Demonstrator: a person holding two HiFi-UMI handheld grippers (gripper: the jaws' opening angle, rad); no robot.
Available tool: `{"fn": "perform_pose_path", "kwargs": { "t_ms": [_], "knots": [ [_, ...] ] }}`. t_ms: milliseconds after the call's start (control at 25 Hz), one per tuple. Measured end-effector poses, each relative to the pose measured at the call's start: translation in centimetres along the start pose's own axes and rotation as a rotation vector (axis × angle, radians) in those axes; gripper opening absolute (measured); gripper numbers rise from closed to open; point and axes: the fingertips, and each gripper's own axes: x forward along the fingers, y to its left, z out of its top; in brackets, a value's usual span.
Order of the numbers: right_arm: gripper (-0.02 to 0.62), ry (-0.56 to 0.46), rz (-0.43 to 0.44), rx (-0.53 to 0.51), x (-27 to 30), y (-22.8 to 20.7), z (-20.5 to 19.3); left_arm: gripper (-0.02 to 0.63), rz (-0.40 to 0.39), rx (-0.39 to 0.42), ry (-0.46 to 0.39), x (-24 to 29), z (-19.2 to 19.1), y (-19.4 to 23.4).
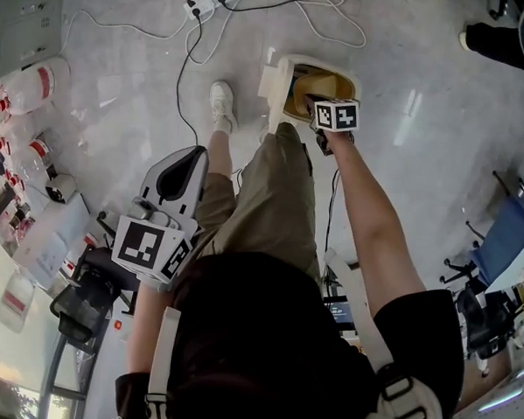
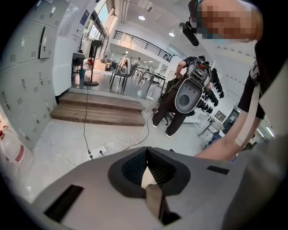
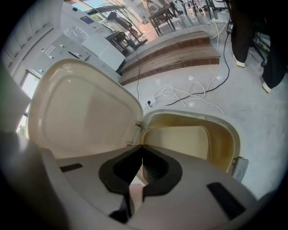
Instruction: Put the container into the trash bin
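Two grippers in view, both with fingers pressed together tip to tip, nothing clamped.

Right gripper [image 3: 141, 147]: we read its pads [image 3: 155, 168] meeting along one seam, pointed steeply down at the trash bin [image 3: 227, 134]. In the right gripper view the bin mouth sits just beyond the fingertips, from 12 to 2 o'clock. The lid [image 3: 81, 112] stands open at 10 o'clock, with its hinge right above the tips. The bin interior is yellowish with a paler panel on the far wall.

Container: we can't pick it out in any view. It isn't between either set of fingers, and the bin's inside is too plain and shadowed to say whether it lies there.

In the head view the bin is at 12 o'clock on the pale floor [image 1: 424, 125]. The right gripper's marker cube [image 1: 337, 114] sits over the rim at the bin's 5 o'clock, with the bare forearm [image 1: 371, 219] running back toward 5 o'clock.

Left gripper [image 1: 197, 154] is at 8 o'clock, well apart from the bin, beside the person's khaki-clad legs [image 1: 271, 196]. In its own view its fingers [image 2: 135, 168] are closed too and aimed across the floor at a power strip [image 2: 96, 152] and white cables. Wooden steps [image 2: 99, 112] lie behind at 11 o'clock, and another person in dark clothes [image 2: 173, 105] stands at 1 o'clock.

A white shoe [image 1: 221, 103] is planted at the bin's 9 o'clock, near but not touching. Jugs with red labels [image 1: 32, 83] lie at 9–10 o'clock in the head view, well apart from both grippers.
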Motion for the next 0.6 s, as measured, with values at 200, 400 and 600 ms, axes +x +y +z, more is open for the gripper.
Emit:
{"fn": "perform_pose_path", "kwargs": {
  "t_ms": [200, 400, 600],
  "knots": [
    [0.018, 0.011, -0.006, 0.013, 1.6, -0.6, -0.2, 0.008, 0.005, -0.021, 0.016, 0.2, -1.1, 1.0],
    [0.018, 0.013, -0.007, 0.023, 3.1, -1.1, -0.3, 0.008, 0.009, -0.035, 0.031, 0.5, -2.3, 1.5],
    [0.018, 0.028, -0.031, 0.032, 4.0, -2.0, -0.4, 0.008, 0.009, -0.034, 0.039, 0.6, -2.7, 1.5]
  ]
}}
